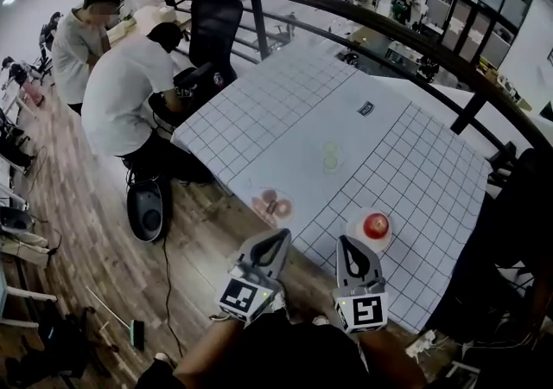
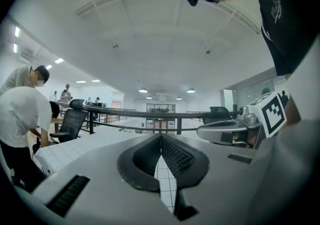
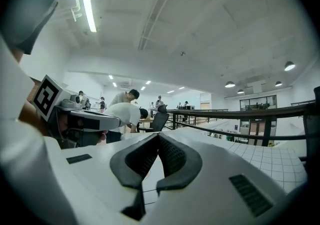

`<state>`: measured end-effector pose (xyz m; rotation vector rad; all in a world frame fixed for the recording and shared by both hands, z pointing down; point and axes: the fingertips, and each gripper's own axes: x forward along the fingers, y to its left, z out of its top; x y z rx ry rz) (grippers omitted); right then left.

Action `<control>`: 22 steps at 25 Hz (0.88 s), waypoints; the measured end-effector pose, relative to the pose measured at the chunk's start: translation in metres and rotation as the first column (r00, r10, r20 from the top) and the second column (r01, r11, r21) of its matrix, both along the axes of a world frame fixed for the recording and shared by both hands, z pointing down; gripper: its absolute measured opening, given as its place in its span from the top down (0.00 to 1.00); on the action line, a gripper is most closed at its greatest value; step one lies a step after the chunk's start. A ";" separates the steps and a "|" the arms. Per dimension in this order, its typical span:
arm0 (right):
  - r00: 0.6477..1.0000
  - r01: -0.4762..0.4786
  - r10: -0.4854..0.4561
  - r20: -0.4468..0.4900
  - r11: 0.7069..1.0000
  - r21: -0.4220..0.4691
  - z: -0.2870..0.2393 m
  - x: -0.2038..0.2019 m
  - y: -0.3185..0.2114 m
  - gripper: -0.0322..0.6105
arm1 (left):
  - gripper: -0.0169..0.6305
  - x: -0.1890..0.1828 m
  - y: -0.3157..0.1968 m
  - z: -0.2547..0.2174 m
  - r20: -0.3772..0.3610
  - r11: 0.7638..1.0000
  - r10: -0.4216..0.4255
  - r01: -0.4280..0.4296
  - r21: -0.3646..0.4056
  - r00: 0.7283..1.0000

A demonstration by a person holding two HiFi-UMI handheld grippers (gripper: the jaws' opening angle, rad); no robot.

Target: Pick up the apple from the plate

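- While the round red apple (image 1: 376, 225) is still sitting on its small white plate (image 1: 359, 220), near the front edge of the white grid-lined table (image 1: 415, 154), I'd say the pick hasn't really started.
- The grey right gripper (image 1: 346, 244) hovers just short of that plate on the near side, pointing toward it. Its dark ribbed pads (image 3: 172, 156) are pressed together with nothing between them.
- The matching grey left gripper (image 1: 282, 237) is by the table's front edge, near a second pale plate (image 1: 257, 199) holding some pinkish-brown bits I can't identify. Its pads (image 2: 177, 158) meet at the tips too, with nothing held.
- So basically everything's left: spread the jaws, get them around the apple, squeeze, lift.
- My guess is the right one does it, since it's the closer one.
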<state>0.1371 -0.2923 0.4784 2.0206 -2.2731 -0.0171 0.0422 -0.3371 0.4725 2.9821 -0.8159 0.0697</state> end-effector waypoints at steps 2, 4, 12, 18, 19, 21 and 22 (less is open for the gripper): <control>1.000 -0.028 0.028 -0.004 1.000 -0.008 0.004 0.004 -0.009 0.91 | 0.94 0.003 -0.010 0.006 0.004 0.999 0.035 -0.035 0.000 0.999; 0.999 -0.049 0.049 -0.006 0.999 -0.011 0.009 0.004 -0.015 0.91 | 0.94 0.009 -0.014 0.012 0.001 0.997 0.075 -0.075 -0.017 0.997; 0.994 -0.111 0.112 0.020 0.993 -0.039 0.024 0.023 -0.021 0.91 | 0.94 0.048 -0.024 0.023 -0.004 0.986 0.160 -0.160 -0.046 0.987; 0.994 -0.110 0.110 0.020 0.993 -0.041 0.033 0.041 -0.019 0.91 | 0.94 0.070 -0.021 0.038 0.022 0.985 0.160 -0.158 -0.074 0.987; 0.993 -0.113 0.114 0.016 0.993 -0.045 0.036 0.046 -0.019 0.91 | 0.94 0.075 -0.020 0.041 0.024 0.984 0.163 -0.161 -0.079 0.986; 0.993 -0.115 0.115 -0.007 0.992 -0.050 0.042 0.055 -0.018 0.91 | 0.94 0.085 -0.018 0.045 0.027 0.982 0.169 -0.166 -0.088 0.985; 0.993 -0.115 0.114 -0.015 0.992 -0.051 0.044 0.059 -0.017 0.91 | 0.94 0.089 -0.017 0.046 0.032 0.982 0.172 -0.168 -0.091 0.985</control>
